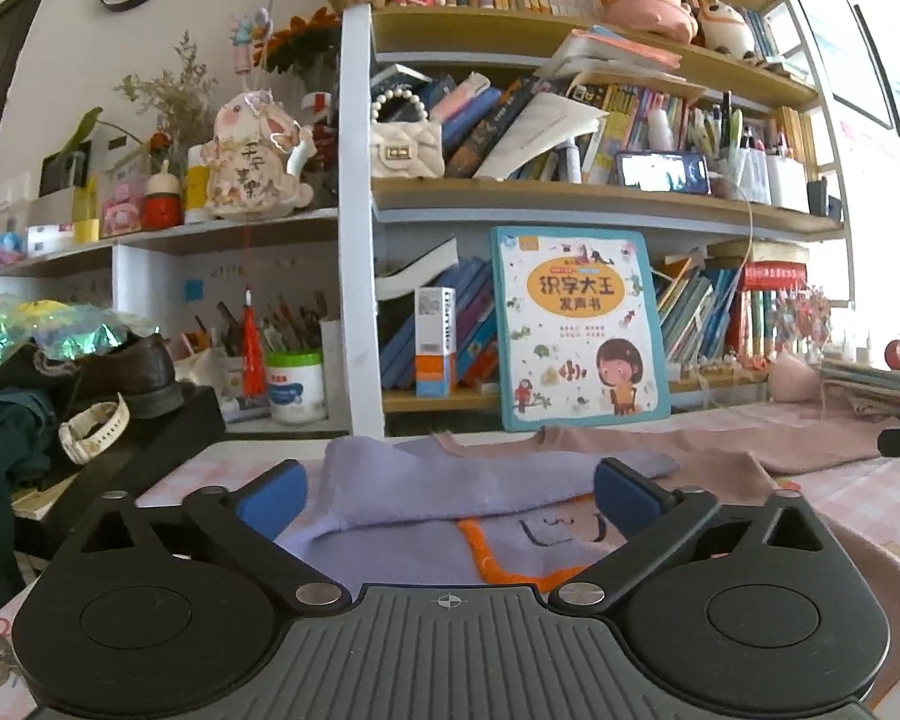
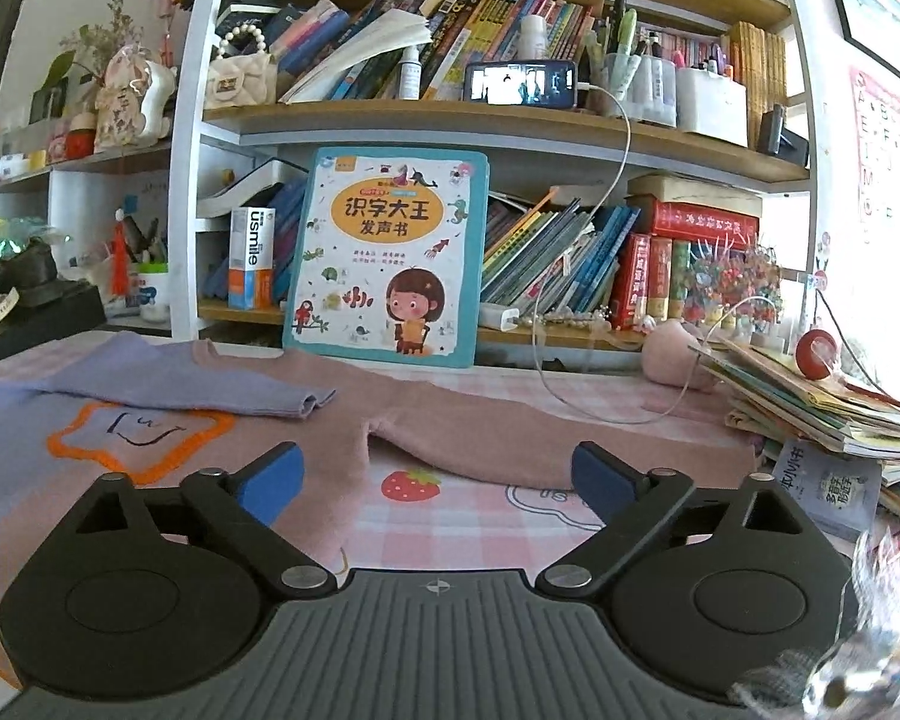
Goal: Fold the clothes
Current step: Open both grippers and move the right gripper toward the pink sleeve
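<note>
The sweater (image 2: 450, 420) lies flat on the table (image 2: 450, 516), its near part cut off behind both grippers. A lilac sleeve (image 2: 210, 393) is folded across its chest. Left gripper (image 1: 450, 495) and right gripper (image 2: 438, 474) gape, released, apparently touching nothing.

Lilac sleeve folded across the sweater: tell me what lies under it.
The lilac sleeve rests on the pink-and-lilac knit sweater, just above its orange-outlined face patch. Whatever lies directly beneath the sleeve is covered.
</note>
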The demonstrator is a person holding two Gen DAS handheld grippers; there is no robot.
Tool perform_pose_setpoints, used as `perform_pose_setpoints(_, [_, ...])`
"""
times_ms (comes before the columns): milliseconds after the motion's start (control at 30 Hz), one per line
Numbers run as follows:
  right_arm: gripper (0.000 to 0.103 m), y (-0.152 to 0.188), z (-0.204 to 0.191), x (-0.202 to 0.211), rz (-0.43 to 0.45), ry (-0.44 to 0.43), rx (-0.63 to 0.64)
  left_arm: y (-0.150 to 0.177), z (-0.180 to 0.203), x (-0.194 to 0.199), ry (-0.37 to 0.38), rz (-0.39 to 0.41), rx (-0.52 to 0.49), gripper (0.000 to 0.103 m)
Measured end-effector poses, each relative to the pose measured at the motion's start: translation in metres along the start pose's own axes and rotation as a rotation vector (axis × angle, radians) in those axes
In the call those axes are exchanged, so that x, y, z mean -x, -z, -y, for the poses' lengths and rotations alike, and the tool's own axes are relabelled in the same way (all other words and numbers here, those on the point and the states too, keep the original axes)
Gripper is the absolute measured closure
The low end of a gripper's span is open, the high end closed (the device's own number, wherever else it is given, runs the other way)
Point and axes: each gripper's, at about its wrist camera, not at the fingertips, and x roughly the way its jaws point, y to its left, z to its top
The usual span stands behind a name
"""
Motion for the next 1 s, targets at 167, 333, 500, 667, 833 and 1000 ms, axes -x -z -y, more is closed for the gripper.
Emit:
perform_pose_setpoints(167, [0.005,0.000,0.000,-0.006,-0.038,0.015,0.003,0.000,-0.001,0.001,-0.035,0.001,0.006,0.000])
perform_pose_setpoints(333, [0.005,0.000,-0.001,-0.010,-0.060,0.018,0.011,0.000,0.002,0.003,-0.045,0.018,-0.013,0.000])
perform_pose_setpoints(500, [0.005,0.000,-0.002,-0.012,-0.073,0.026,0.017,0.000,-0.002,0.007,-0.020,0.042,0.007,0.000])
perform_pose_setpoints(667, [0.005,-0.001,-0.004,-0.013,-0.082,0.027,0.027,0.000,0.000,0.003,-0.037,0.020,0.001,0.000])
perform_pose_setpoints(833, [0.004,-0.001,-0.003,-0.013,-0.081,0.036,0.022,-0.001,0.003,-0.003,-0.049,-0.015,-0.019,0.000])
perform_pose_setpoints(1000, [0.001,-0.002,-0.002,-0.016,-0.098,0.038,0.020,0.000,0.004,-0.001,-0.057,-0.008,-0.025,0.000])
